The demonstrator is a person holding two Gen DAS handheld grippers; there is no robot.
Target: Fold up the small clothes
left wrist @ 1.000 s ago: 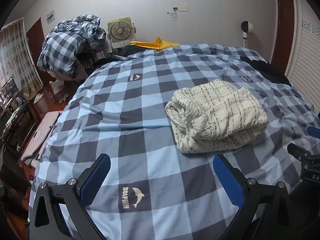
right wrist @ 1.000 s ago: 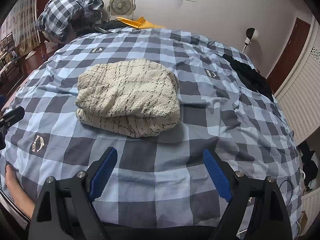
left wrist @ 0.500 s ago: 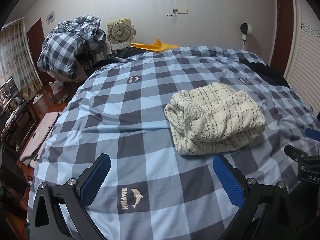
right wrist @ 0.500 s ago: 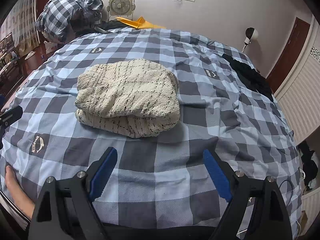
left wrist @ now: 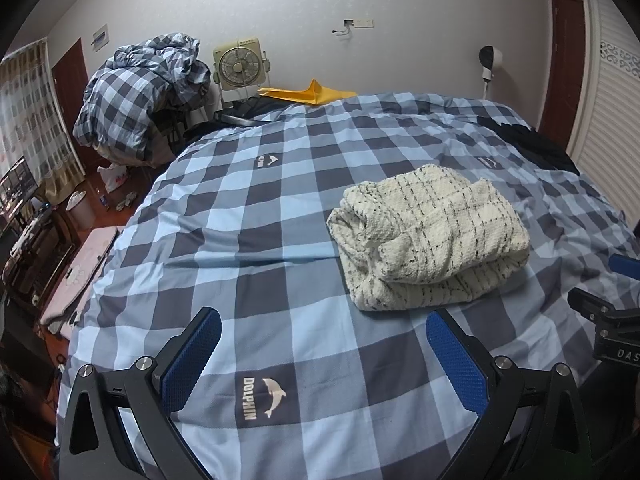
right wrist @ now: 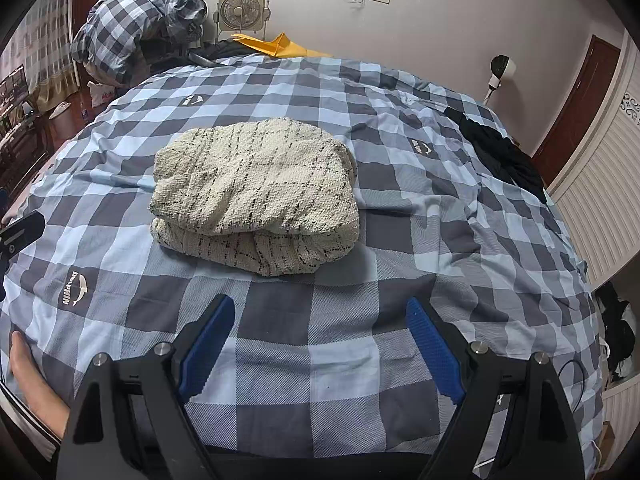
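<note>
A cream knitted garment with thin black checks (left wrist: 430,240) lies folded into a thick bundle on the blue and grey checked bed cover (left wrist: 256,216). In the right wrist view the same garment (right wrist: 256,192) sits just beyond the fingers. My left gripper (left wrist: 322,322) hovers open over the cover, to the near left of the bundle, with nothing between its blue pads. My right gripper (right wrist: 320,312) is open too, held near the front of the bundle and empty. Part of the right gripper (left wrist: 612,312) shows at the right edge of the left wrist view.
A heap of checked bedding (left wrist: 140,96) and a small fan (left wrist: 238,66) stand at the far left. A yellow cloth (left wrist: 316,92) lies at the bed's far edge and a black garment (right wrist: 500,152) at the right. A person's hand (right wrist: 28,372) rests at the near left edge.
</note>
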